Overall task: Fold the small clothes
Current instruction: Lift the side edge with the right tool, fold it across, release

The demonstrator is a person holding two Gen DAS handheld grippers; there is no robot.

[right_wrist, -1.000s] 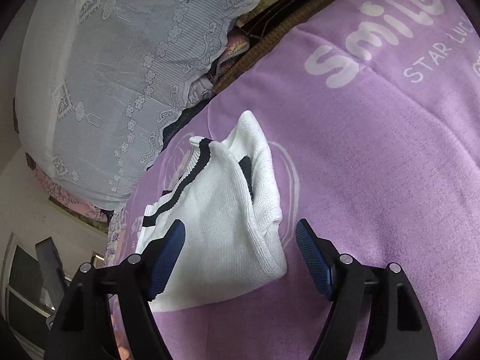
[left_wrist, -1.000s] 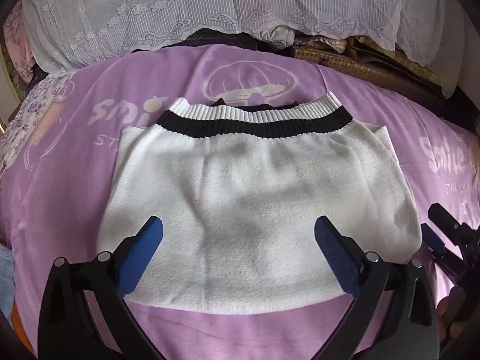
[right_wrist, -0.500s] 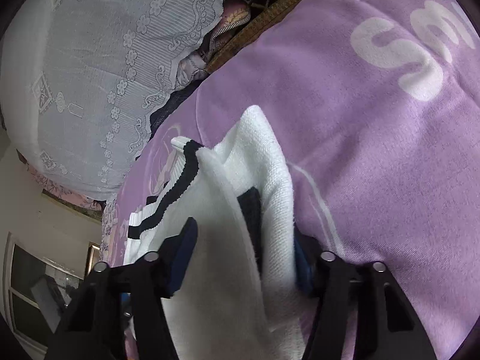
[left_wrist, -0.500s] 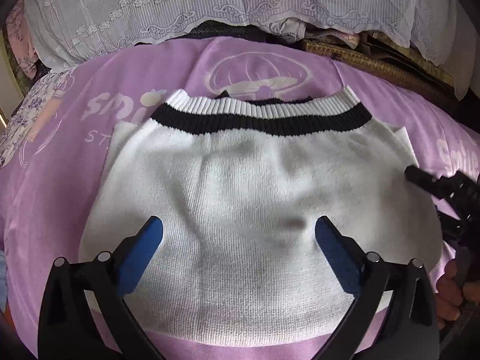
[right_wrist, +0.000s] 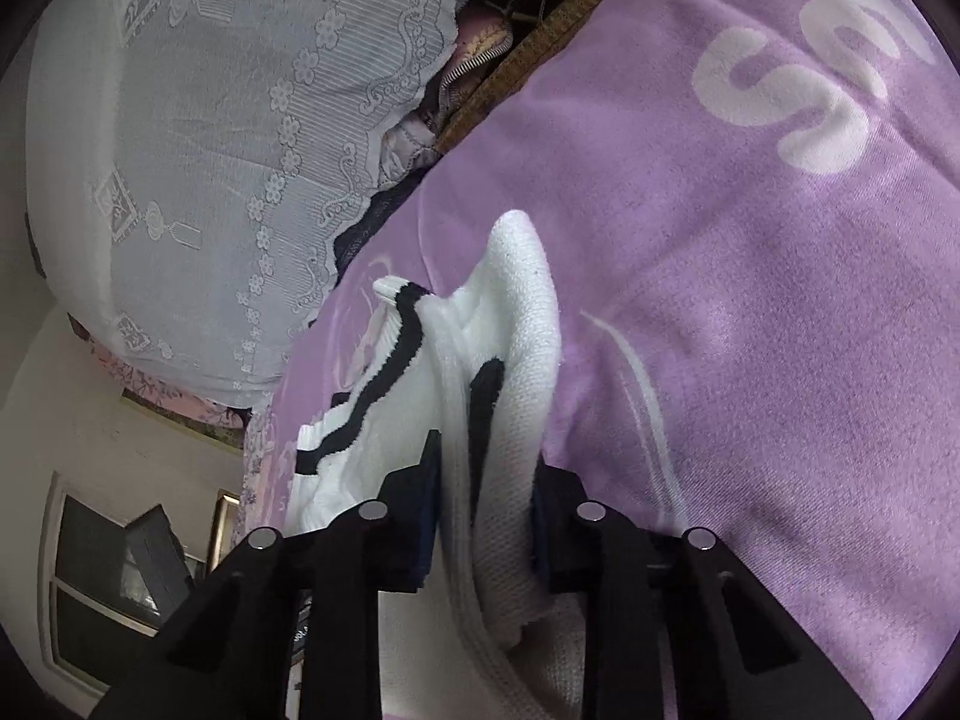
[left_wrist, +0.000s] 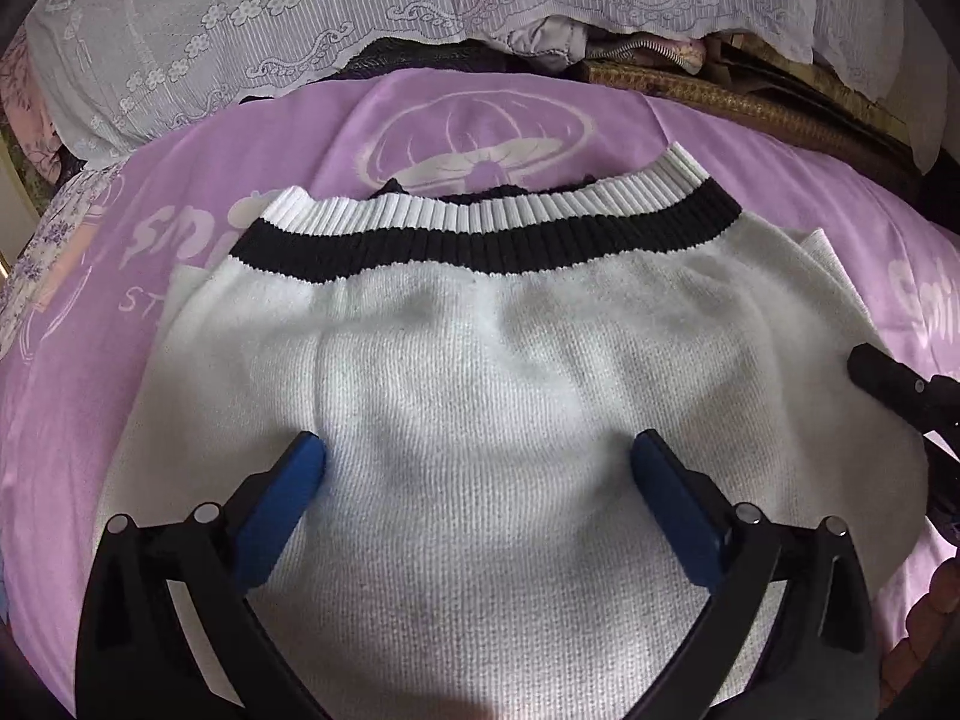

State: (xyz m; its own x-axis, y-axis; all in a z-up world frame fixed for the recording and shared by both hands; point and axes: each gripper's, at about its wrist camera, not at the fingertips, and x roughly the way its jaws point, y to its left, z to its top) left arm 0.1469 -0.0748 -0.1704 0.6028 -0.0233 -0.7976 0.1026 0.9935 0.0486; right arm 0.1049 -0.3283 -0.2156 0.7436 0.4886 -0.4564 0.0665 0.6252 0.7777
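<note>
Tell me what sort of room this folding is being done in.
Most likely a bedroom. The white knit garment lies on a purple printed bedspread, a lace-covered pile of bedding sits behind it, and a window in a plain wall shows in the right wrist view.

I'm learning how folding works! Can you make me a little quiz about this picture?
1. True or false: the right tongs pinch the white knit garment.
2. What colour is the bedsheet?
3. The left tongs are: A) wide open over the garment, B) shut on its black band.

Key: 1 true; 2 purple; 3 A.
</note>
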